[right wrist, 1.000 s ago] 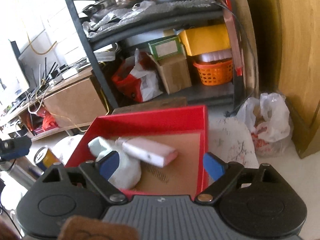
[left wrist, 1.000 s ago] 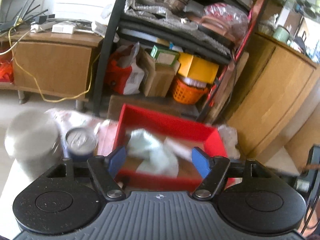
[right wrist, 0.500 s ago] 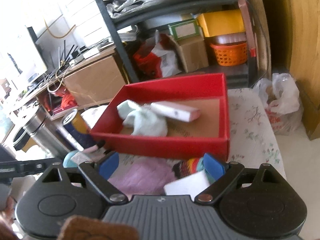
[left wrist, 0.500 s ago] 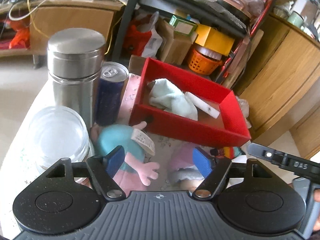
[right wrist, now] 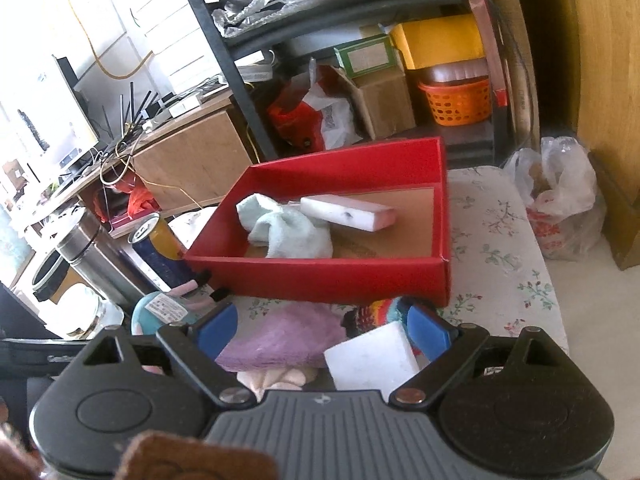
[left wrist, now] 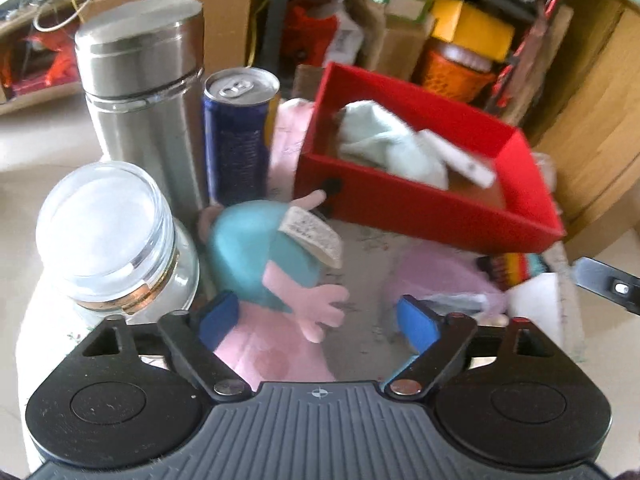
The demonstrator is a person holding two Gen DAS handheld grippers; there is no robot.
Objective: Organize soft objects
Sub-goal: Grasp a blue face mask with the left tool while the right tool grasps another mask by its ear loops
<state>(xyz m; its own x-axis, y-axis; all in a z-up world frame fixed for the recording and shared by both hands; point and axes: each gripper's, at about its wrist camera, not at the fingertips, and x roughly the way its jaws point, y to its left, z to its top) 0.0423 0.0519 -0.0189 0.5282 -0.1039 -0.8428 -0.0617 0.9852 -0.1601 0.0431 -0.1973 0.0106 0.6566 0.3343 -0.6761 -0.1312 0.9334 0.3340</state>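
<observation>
The table (right wrist: 500,240), under its flowered cloth, now fills both views where a second ago the cameras looked over it toward the shelving; both grippers have come back and down to the near edge, which I read as one drop-off finished and the next pickup being chosen; the red box (right wrist: 320,276) sits at the far middle, already holding a pale green cloth (right wrist: 288,232) and a white block (right wrist: 348,214) lying across it; to the left stand a steel flask (left wrist: 144,76), a glass jar (left wrist: 112,236) and a blue can (left wrist: 238,136), hard things that likely stay put; the plush toy (left wrist: 264,256), the nearest soft thing to the left gripper (left wrist: 318,322), lies flat just beside the jar, its long axis running near to far, pink body near, teal middle and feet toward the box; the lilac cloth (right wrist: 280,340) and a white sponge (right wrist: 372,360) lie between the fingers of the right gripper (right wrist: 322,330); both grippers stand wide apart, holding nothing.
</observation>
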